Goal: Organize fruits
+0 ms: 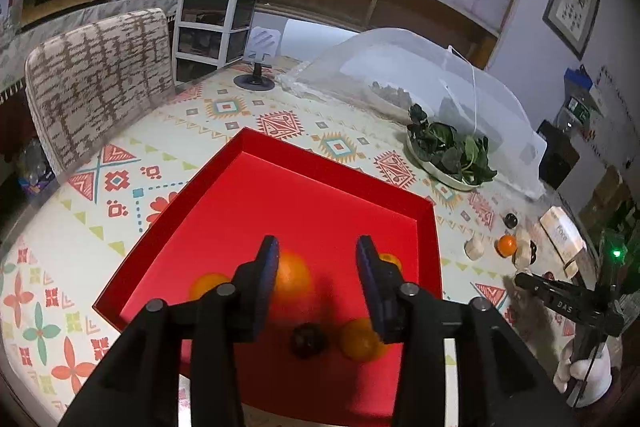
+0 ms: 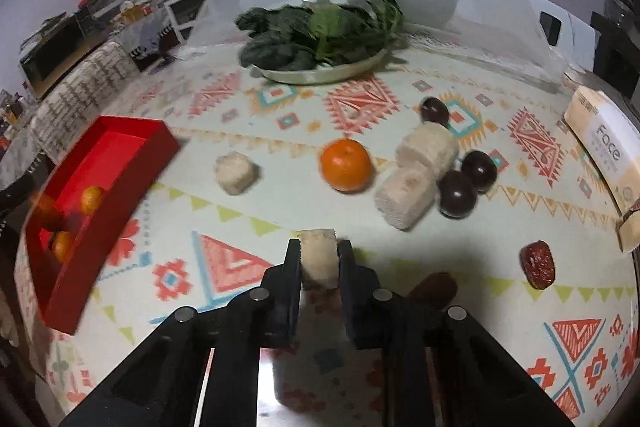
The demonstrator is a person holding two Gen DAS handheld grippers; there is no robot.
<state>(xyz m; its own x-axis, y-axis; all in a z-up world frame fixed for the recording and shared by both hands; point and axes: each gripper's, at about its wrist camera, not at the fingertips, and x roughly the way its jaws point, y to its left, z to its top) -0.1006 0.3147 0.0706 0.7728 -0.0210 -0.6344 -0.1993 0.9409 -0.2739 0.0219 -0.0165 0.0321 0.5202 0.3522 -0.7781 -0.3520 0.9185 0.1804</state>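
Right gripper (image 2: 319, 259) pinches a pale chunk (image 2: 318, 261) near the worktop's near edge; the shallow grip probably risks slippage — left gripper (image 1: 317, 259) spread, empty, over the red tray (image 1: 428, 227).

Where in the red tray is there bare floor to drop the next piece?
The red tray is bare across its far half, up to the far corner. Its near end is crowded: a big orange, three small oranges and a dark fruit sit beneath the left hand-held gripper.
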